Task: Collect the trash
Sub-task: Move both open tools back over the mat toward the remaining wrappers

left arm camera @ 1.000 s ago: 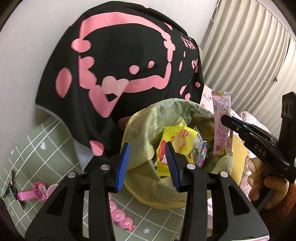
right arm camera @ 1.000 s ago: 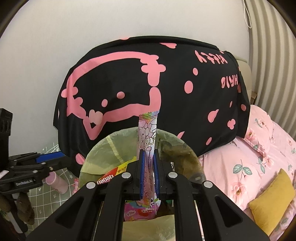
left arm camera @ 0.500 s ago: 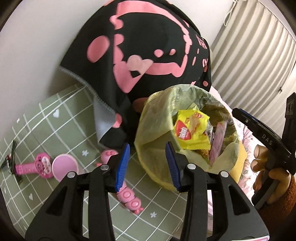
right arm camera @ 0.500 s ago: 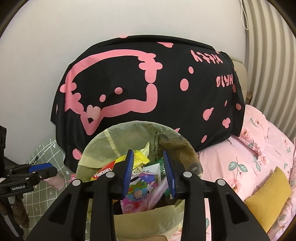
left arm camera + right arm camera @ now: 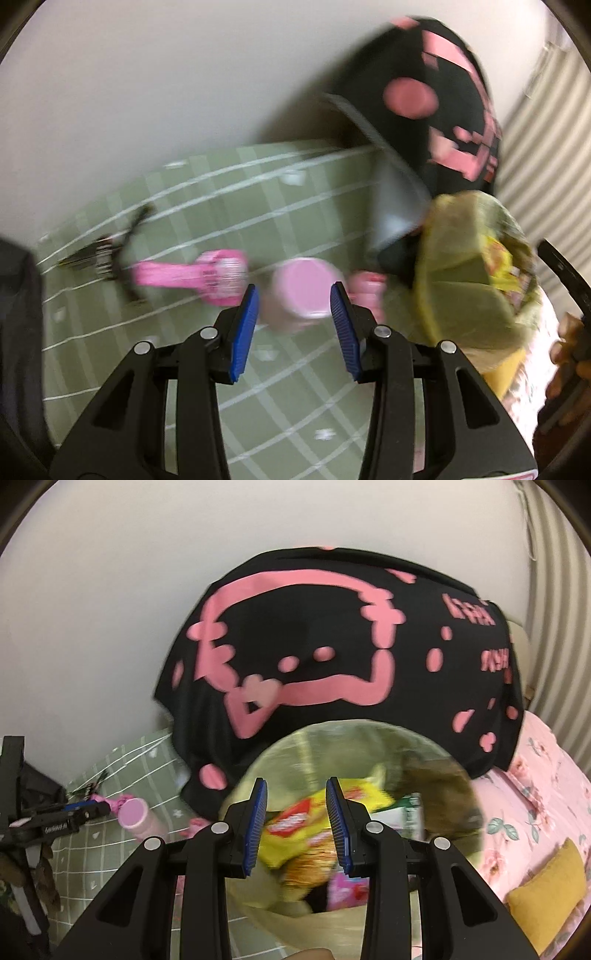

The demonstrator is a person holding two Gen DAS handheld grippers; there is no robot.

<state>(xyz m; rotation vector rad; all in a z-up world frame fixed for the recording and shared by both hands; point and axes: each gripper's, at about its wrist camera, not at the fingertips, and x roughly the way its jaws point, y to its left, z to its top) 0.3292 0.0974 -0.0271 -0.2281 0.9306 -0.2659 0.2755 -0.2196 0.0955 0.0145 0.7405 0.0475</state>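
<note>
The bin bag (image 5: 351,928) stands open in front of the draped blanket (image 5: 332,657), which hangs against the wall (image 5: 110,590) behind it. Inside the bag lie snack packets (image 5: 295,823), piled one on another. To the left of the bag a checked mat (image 5: 280,398) is spread. On the mat, near the bag, lies a small cup (image 5: 301,291) on its side; a toy (image 5: 195,273) lies just left of the cup, and a clip (image 5: 103,254) further left. To the right of the bag lies a flowered sheet (image 5: 543,805), with a cushion (image 5: 546,897) on it at the near right.
</note>
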